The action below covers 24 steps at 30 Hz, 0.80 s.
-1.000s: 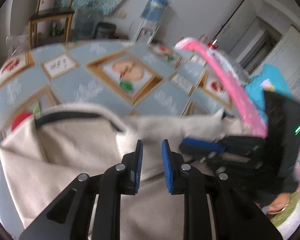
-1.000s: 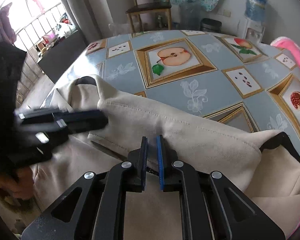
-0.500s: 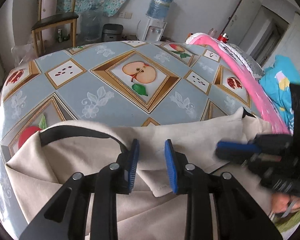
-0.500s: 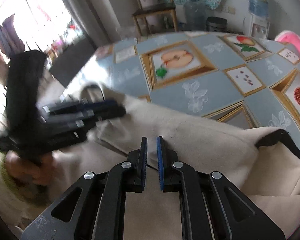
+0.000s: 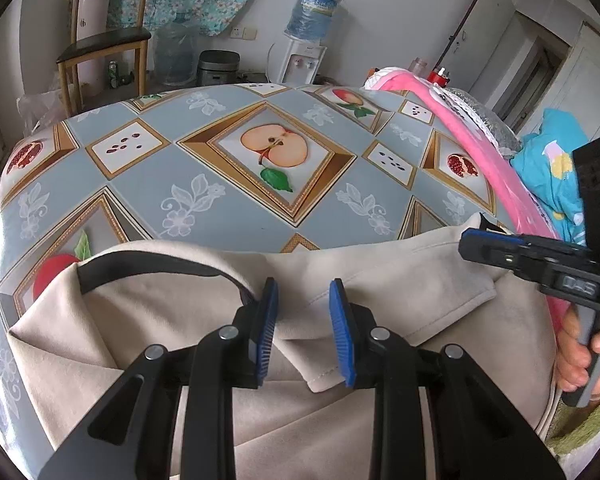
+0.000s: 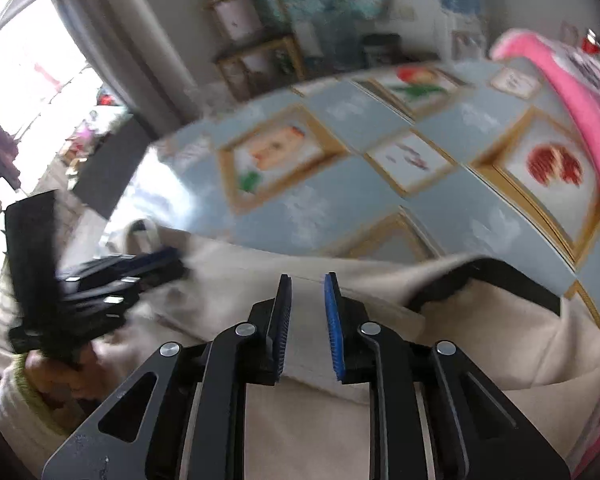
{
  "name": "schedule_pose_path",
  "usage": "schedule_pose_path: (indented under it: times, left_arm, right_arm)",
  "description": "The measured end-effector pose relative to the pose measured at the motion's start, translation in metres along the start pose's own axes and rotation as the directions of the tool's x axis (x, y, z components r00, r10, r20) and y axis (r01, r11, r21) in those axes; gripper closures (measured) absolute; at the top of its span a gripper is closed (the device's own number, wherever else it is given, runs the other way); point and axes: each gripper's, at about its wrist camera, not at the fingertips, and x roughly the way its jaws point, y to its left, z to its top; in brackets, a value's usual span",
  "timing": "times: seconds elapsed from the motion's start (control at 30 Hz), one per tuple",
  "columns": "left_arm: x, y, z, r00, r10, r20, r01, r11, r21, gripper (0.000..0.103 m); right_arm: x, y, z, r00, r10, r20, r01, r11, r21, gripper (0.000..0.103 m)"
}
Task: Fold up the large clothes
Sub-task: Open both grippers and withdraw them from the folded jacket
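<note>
The right gripper (image 6: 305, 326) had lifted off the beige garment (image 5: 380, 280), its jaws just opening, nothing between them. The left gripper (image 5: 303, 330) stood slightly parted, empty, above the garment's fold on the surface (image 5: 220, 184).

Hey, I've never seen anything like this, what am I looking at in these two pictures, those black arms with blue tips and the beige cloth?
No robot here: a person holds a hand-held clamp tool in each hand, and each tool carries a wide-angle camera looking along its two fingers. One picture is from the left gripper, the other from the right gripper; each also shows the other tool off to the side, the right one in a hand.

A beige garment with dark trim at the neck lies on a table under a fruit-patterned tablecloth. A pink rim sits at the table's right edge.

Nothing is held: both pairs of blue pads stand apart above the cloth, and both grippers' jaws have just been opening.
</note>
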Motion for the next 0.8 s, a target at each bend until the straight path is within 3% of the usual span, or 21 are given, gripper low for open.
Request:
schedule_pose_path:
  times: [0.07,0.17,0.3,0.4,0.47,0.6,0.73,0.8]
  left_arm:
    - [0.000,0.000,0.000,1.000,0.000,0.000,0.000,1.000,0.001,0.077]
    - [-0.004,-0.001,0.000,1.000,-0.005,0.003,0.005,1.000,0.003,0.077]
    - [-0.018,-0.016,-0.006,0.999,-0.041,0.018,0.039,0.996,0.075,0.077]
    - [-0.006,-0.035,-0.017,0.997,0.049,-0.057,-0.037,0.980,0.195,0.077]
    - [-0.001,-0.040,-0.023,0.994,0.091,-0.058,-0.075,0.970,0.229,0.077]
    - [0.000,-0.036,-0.022,0.995,0.085,-0.059,-0.072,0.978,0.194,0.077]
    - [0.002,-0.031,-0.021,0.996,0.067,-0.054,-0.058,0.985,0.161,0.077]
    - [0.001,-0.030,-0.022,0.997,0.066,-0.048,-0.058,0.986,0.158,0.077]
  right_arm:
    - [0.010,0.020,-0.004,1.000,0.016,-0.026,-0.018,0.998,-0.065,0.083]
    - [0.034,0.038,-0.018,0.994,-0.089,-0.066,0.077,0.981,-0.177,0.083]
    - [0.032,0.040,-0.018,0.994,-0.095,-0.063,0.081,0.978,-0.190,0.083]
    - [0.017,0.030,-0.015,0.997,-0.049,-0.066,0.039,0.989,-0.141,0.083]
    - [-0.001,0.018,-0.014,0.998,-0.037,-0.046,0.032,0.994,-0.100,0.080]
    - [-0.016,-0.004,-0.021,0.994,-0.081,-0.074,0.074,0.993,-0.092,0.068]
    - [0.007,-0.020,-0.039,0.959,-0.236,-0.156,0.216,0.967,-0.138,0.068]
    - [0.007,-0.024,-0.041,0.968,-0.213,-0.136,0.196,0.973,-0.125,0.062]
